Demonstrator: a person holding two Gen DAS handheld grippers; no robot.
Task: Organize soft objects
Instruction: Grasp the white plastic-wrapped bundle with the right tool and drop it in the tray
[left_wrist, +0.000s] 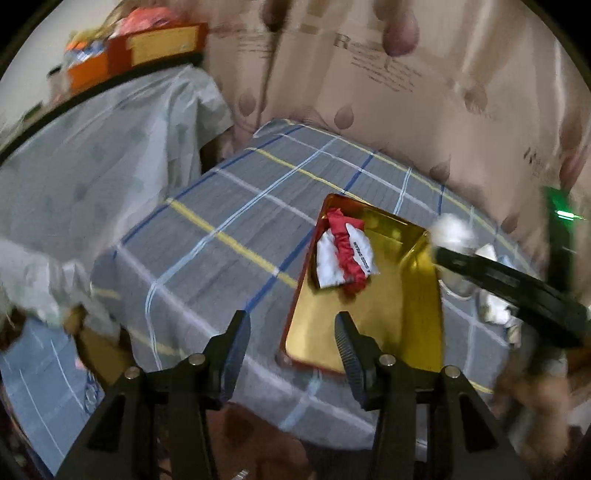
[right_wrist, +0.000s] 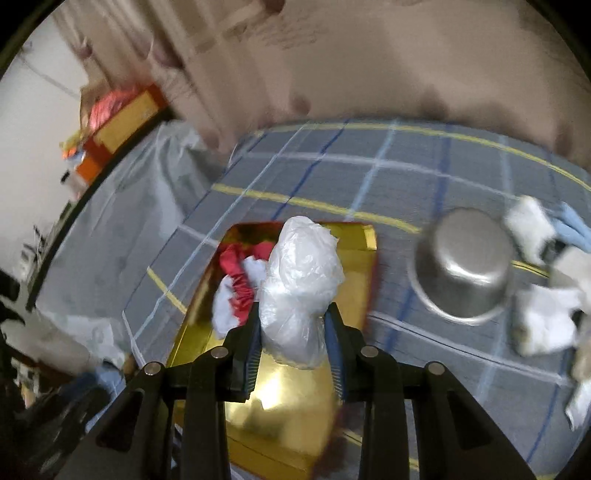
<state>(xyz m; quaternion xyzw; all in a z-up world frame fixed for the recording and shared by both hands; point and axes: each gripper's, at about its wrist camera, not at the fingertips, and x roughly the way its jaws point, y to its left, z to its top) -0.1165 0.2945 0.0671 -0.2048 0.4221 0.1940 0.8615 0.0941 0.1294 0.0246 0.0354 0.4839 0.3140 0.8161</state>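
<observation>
A gold tray with a red rim (left_wrist: 402, 325) (right_wrist: 354, 266) lies on the grey checked cloth. Inside it, at the far end, sits a crumpled red and white cloth (left_wrist: 345, 254) (right_wrist: 236, 291). My right gripper (right_wrist: 293, 321) is shut on a crumpled white plastic bag (right_wrist: 301, 284) and holds it above the tray. In the left wrist view that gripper comes in from the right as a black arm with the white bag (left_wrist: 452, 230) at its tip. My left gripper (left_wrist: 291, 332) hangs open over the tray's near left corner, nothing between its fingers.
An upturned steel bowl (right_wrist: 465, 266) stands to the right of the tray. White and light blue soft items (right_wrist: 543, 295) lie at the far right. A red and gold box (left_wrist: 159, 44) with orange things sits on a covered surface at the back left.
</observation>
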